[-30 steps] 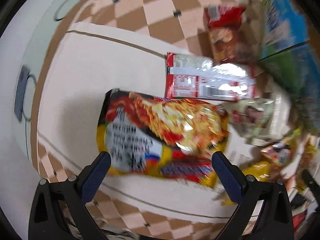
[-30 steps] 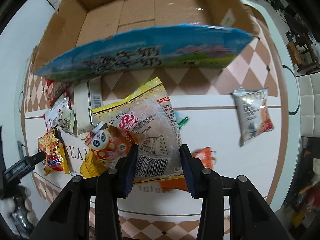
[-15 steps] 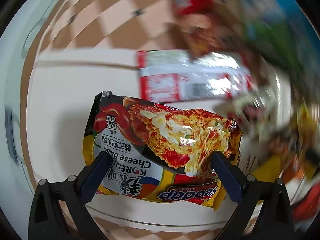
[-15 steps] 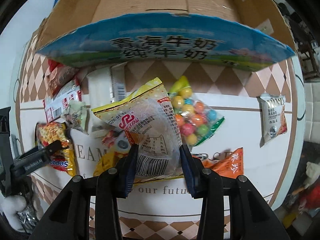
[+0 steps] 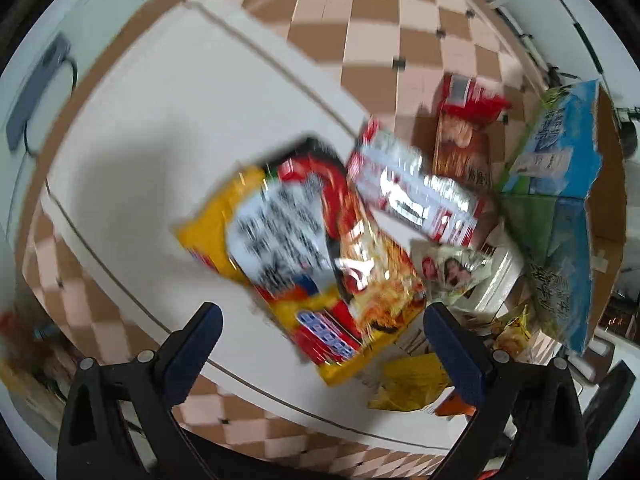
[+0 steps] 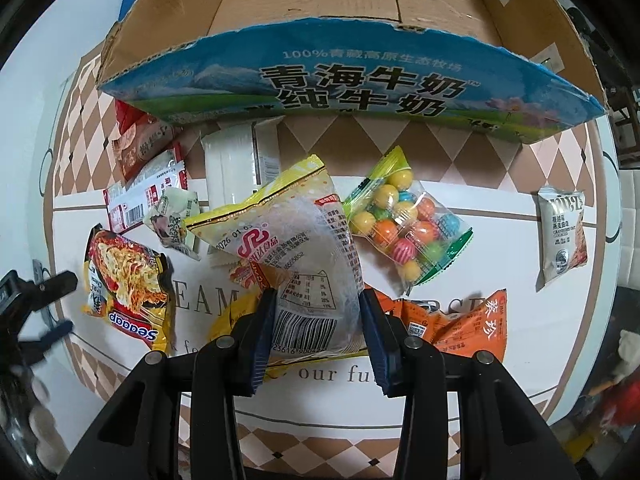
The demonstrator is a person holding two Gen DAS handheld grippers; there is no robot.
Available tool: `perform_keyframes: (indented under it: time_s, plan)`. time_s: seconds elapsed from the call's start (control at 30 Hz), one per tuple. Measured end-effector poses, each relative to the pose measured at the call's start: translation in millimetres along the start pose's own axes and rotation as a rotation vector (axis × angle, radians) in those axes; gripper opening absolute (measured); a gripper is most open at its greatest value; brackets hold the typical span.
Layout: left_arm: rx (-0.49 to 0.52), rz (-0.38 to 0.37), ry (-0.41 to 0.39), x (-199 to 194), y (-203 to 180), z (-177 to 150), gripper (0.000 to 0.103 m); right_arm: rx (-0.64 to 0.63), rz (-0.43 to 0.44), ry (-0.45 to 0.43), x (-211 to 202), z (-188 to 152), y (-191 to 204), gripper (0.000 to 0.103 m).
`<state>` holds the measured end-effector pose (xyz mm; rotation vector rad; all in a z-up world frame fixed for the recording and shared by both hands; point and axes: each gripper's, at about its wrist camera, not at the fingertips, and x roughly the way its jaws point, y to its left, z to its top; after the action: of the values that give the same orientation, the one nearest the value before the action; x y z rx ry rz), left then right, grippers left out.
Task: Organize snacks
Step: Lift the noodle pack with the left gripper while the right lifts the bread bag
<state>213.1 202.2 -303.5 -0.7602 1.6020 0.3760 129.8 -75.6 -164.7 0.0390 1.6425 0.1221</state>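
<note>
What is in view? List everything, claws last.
box: 1, blue and brown, far edge, open
noodle pack: 1, yellow-red, left, flat on table
clear bag: 1, yellow-edged, in right claw
gumball bag: 1, multicoloured, centre right
orange pack: 1, orange, near right
oat cookie pack: 1, white, far right
red-white pack: 1, left of centre
table: 1, white with brown checks
left claw: open, over noodle pack
right claw: shut on clear bag
</note>
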Motion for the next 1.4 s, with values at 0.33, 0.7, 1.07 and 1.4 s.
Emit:
perform_keyframes:
  time_s: [0.33, 0.7, 1.07, 1.4]
  plan:
    - [0.039, 0.190, 0.013, 28, 18, -25, 0.103, -0.020, -0.007, -0.005, -4, -9, -4, 0.044]
    - [0.078, 0.195, -0.102, -45, 62, -8, 0.103, -0.034, 0.009, -0.002, -3, -13, 7, 0.044]
    - [0.120, 0.201, 0.037, -17, 10, 69, 0.103, -0.025, -0.028, 0.000, -3, -12, 11, 0.044]
    - [0.110, 0.183, 0.049, -24, 62, 89, 0.093, -0.035, -0.033, -0.004, -4, -11, 20, 0.044]
